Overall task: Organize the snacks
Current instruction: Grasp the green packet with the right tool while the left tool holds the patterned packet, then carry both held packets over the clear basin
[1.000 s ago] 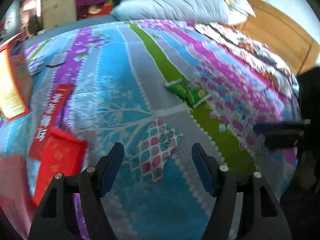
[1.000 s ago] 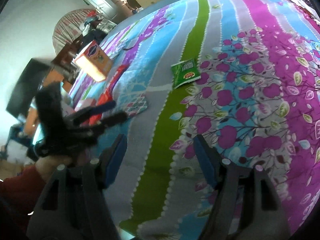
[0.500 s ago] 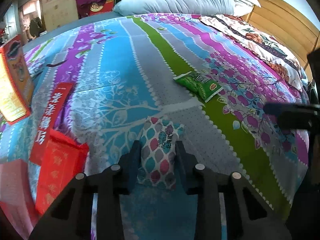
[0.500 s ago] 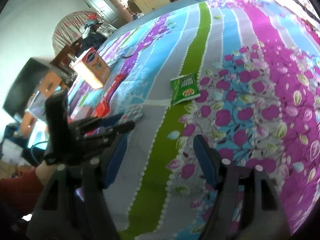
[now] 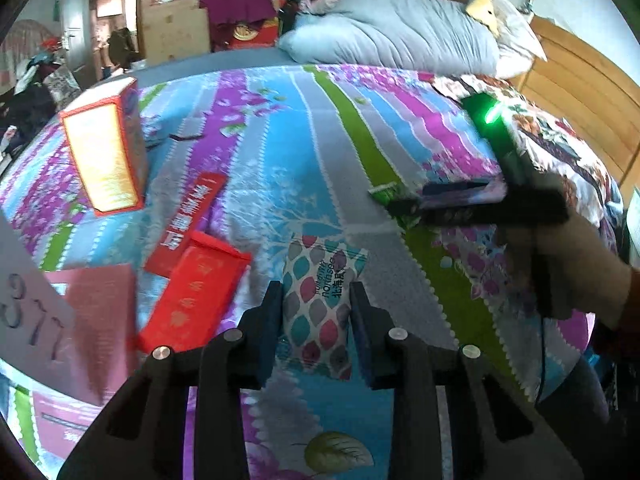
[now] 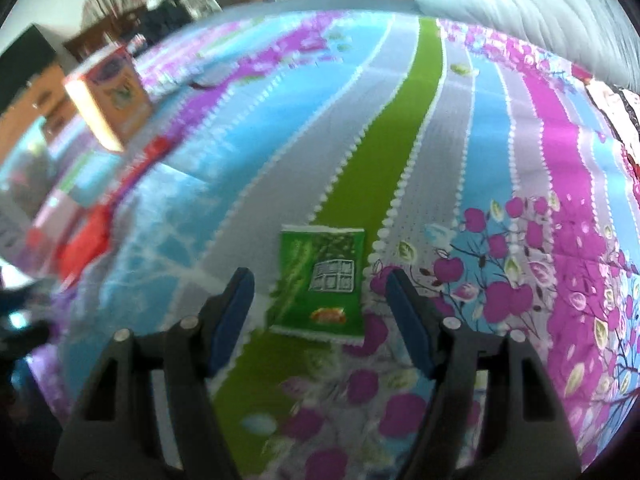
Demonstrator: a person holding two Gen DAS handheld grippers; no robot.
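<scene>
A white snack packet (image 5: 324, 264) printed with coloured ovals sits between the fingers of my left gripper (image 5: 316, 295), which is shut on its sides just above the striped bedspread (image 5: 280, 128). A green snack packet (image 6: 320, 256) lies flat on the bedspread's green stripe, part of it between the fingers of my right gripper (image 6: 319, 280). That gripper is open and its pads stand clear of the packet. In the left wrist view the right gripper (image 5: 452, 200) shows side-on in a person's hand, hovering over the green packet (image 5: 384, 194).
An orange box (image 5: 108, 148) stands upright at the left of the bed. Two red packets (image 5: 192, 304) and a pink one (image 5: 100, 312) lie near it. A grey quilt (image 5: 400, 28) and a wooden headboard (image 5: 580, 92) close off the far end.
My left gripper closed on the patterned packet and rose a little with it. My right gripper swung across to the green packet, which now lies between its open fingers.
</scene>
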